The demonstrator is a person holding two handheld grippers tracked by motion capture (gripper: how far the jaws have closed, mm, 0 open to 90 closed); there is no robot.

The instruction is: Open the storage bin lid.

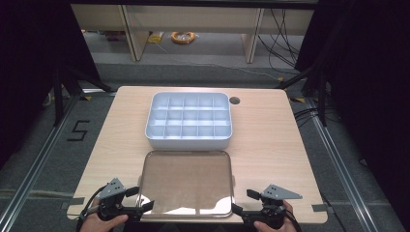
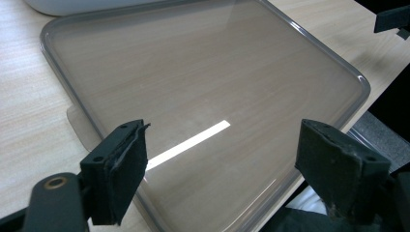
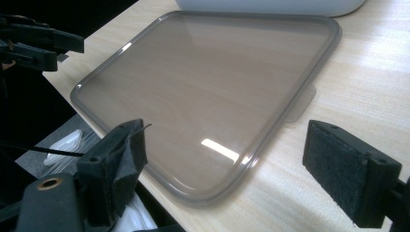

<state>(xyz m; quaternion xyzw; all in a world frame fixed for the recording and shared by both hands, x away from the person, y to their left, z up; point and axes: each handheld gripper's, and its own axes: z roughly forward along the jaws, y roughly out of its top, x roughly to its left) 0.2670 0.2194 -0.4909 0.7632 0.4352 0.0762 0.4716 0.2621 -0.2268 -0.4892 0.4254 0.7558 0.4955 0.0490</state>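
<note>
Worktop [image 1: 270, 140]: pale wood grain, rounded corners, a round cable hole [image 1: 234, 100] near the far right of the box.

Box [image 1: 189, 137]: white, rectangular, split into a grid of small compartments; all compartments seen from above look empty. It sits on the far half of the worktop, centred, long side facing the person.

Lid [image 1: 186, 181]: clear, smoky-tinted, rounded rectangle with a raised rim, lying flat on the near half of the worktop, just in front of the box and apart from it by a narrow strip of wood. A small tab projects from its right edge. Ceiling light reflects off its near part.

Left tongs [image 1: 143, 199]: held in the person's left hand [image 1: 104, 221] at the lid's near left corner. Jaws spread wide, nothing between them; in the left gripper view the lid's corner lies below the gap [image 2: 220, 164].

Right tongs [image 1: 244, 201]: held in the right hand [image 1: 273, 223] at the lid's near right corner. Jaws spread wide, empty; in the right gripper view the lid's corner lies below them [image 3: 222, 166].

Surroundings: grey floor with a "5" [image 1: 78, 130] marked left of the worktop; cables [image 1: 285, 34] at far right; a yellow coil [image 1: 183, 36] at the back.
</note>
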